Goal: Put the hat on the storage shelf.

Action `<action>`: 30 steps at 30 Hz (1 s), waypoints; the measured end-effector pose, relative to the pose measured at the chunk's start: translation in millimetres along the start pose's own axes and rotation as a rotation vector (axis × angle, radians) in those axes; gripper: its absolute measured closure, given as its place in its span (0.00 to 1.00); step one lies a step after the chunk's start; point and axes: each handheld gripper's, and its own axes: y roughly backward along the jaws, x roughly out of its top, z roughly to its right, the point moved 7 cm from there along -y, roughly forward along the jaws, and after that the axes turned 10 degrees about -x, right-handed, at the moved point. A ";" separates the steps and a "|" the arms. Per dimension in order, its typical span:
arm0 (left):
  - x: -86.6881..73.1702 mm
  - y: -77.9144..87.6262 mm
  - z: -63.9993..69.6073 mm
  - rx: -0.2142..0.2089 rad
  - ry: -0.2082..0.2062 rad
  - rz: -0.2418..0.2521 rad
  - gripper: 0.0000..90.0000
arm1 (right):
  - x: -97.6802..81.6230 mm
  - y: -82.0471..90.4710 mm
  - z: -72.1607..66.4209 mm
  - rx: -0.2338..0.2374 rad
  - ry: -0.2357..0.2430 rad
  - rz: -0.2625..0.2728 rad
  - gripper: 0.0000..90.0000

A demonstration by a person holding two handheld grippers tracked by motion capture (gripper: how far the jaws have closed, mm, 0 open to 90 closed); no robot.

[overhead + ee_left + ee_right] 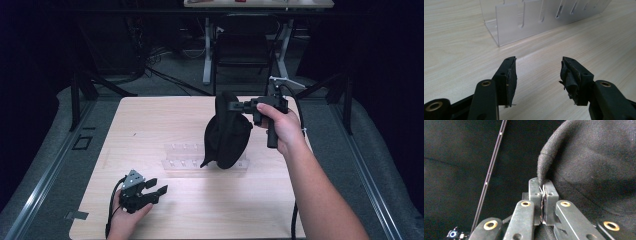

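A matt, felt-like black cloth cap (227, 132) is seen above the pale wood-grain table (150, 120) — smooth, faintly sheened — beside a clear glossy plastic rack (182, 156).

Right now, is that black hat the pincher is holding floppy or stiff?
Probably floppy: the black hat hangs down and sags from the right gripper, which pinches just its edge. It looks like soft felt-like cloth up close, so likely light and not slippery. It may swing, brushing the clear rack below.
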 end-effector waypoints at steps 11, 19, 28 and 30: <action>23.0 6.2 12.6 -0.015 -0.030 0.067 0.55 | -2.3 -5.9 -0.9 0.011 -0.001 0.015 0.98; 44.7 2.1 25.0 -0.058 -0.077 0.092 0.58 | -5.0 -10.0 -2.7 0.015 -0.005 0.019 0.98; 71.9 -5.3 42.0 -0.095 -0.117 0.111 0.63 | -8.4 -16.8 -6.4 0.021 0.002 0.010 0.97; 76.9 -7.2 45.5 -0.095 -0.130 0.115 0.64 | -8.9 -17.9 -6.8 0.021 0.004 0.010 0.97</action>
